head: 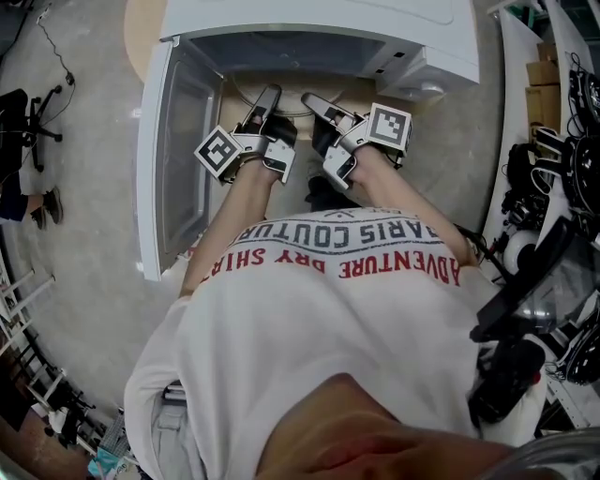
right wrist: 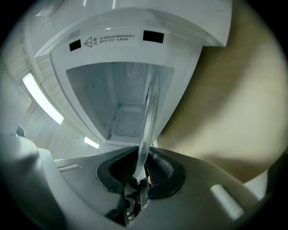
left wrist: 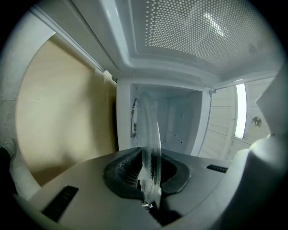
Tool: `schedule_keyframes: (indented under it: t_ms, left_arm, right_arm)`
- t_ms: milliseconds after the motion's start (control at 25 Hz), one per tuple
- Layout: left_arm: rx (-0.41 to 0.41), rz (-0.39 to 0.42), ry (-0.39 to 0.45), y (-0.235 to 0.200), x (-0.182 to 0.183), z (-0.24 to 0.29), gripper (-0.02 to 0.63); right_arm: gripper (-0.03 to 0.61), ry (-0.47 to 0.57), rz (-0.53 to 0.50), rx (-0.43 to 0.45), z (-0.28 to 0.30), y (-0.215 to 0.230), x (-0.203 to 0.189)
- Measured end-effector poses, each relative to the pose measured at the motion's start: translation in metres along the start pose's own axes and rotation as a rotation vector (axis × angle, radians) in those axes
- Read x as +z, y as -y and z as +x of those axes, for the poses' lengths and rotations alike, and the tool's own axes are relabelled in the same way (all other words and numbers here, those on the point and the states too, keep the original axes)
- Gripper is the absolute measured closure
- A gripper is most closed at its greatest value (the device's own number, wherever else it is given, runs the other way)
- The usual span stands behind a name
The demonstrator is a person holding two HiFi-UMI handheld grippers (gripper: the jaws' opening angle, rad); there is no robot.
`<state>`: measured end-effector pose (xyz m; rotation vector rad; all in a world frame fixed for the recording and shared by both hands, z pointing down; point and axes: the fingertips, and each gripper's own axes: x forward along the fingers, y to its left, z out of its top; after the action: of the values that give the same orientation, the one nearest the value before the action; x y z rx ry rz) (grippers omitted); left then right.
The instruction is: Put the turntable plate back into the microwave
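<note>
The left gripper (left wrist: 149,173) and right gripper (right wrist: 142,173) are each clamping the glass turntable plate (left wrist: 151,134) edge-on at lower centre, its rim reaching up-frame toward the open microwave (right wrist: 118,96).

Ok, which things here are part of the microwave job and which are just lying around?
In the job: glass plate, left gripper, right gripper, microwave, its open door.
Lying about: office chair, cables, black equipment at right.

The microwave (head: 319,37) was white, its door (left wrist: 202,31) patterned with fine dots. The turntable plate (left wrist: 150,134) was clear, dimpled glass. Ribbed pads (left wrist: 123,173) were black, the marker cube (head: 221,151) black-and-white squares, the table (left wrist: 63,117) pale tan.
</note>
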<state>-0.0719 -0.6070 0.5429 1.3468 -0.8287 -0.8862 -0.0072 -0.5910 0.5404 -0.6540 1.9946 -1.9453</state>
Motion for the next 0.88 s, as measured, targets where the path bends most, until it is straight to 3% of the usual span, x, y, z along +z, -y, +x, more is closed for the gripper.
schedule_keyframes:
  t_ms: [360, 880]
  left_arm:
    - [0.03, 0.011, 0.009, -0.006, 0.001, 0.003, 0.584]
    - [0.004, -0.019, -0.01, -0.001, -0.015, -0.019, 0.578]
  right_arm:
    - [0.546, 0.077, 0.091, 0.009, 0.002, 0.007, 0.007]
    - [0.548, 0.106, 0.101, 0.014, -0.001, 0.009, 0.013]
